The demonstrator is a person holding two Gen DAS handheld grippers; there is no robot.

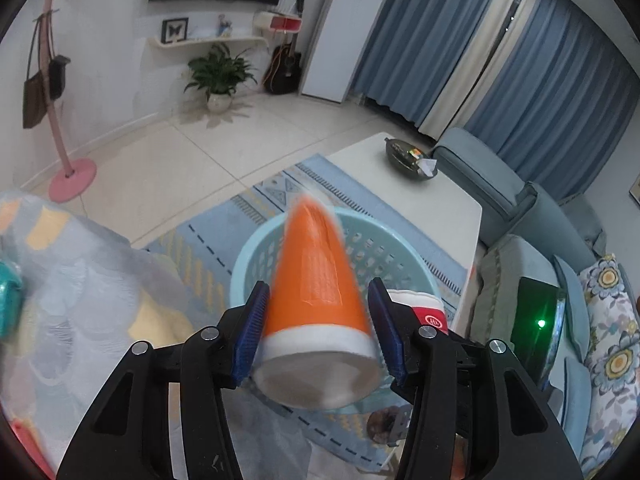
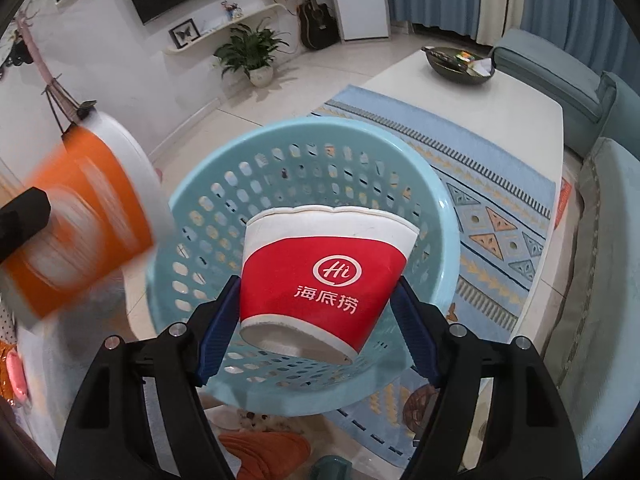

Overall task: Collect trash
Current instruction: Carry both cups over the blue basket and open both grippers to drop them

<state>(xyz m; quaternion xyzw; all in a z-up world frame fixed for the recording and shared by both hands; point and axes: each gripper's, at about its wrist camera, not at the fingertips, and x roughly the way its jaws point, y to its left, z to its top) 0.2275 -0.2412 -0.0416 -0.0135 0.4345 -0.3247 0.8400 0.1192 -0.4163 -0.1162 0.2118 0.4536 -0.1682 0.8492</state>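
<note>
Both fingers sets grip cups: left gripper clamps orange cup; right gripper clamps red cup.

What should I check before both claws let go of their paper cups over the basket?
1. Left claw around the orange cup: ok, though pad contact looks loose.
2. Right claw around the red cup: ok.
3. Blue basket below the red cup: ok.
4. Orange cup over the basket opening: cannot tell; in the right wrist view it sits off to the basket's left edge.
5. Basket has room: ok, no contents visible.
6. Cups emptied: cannot tell.
</note>
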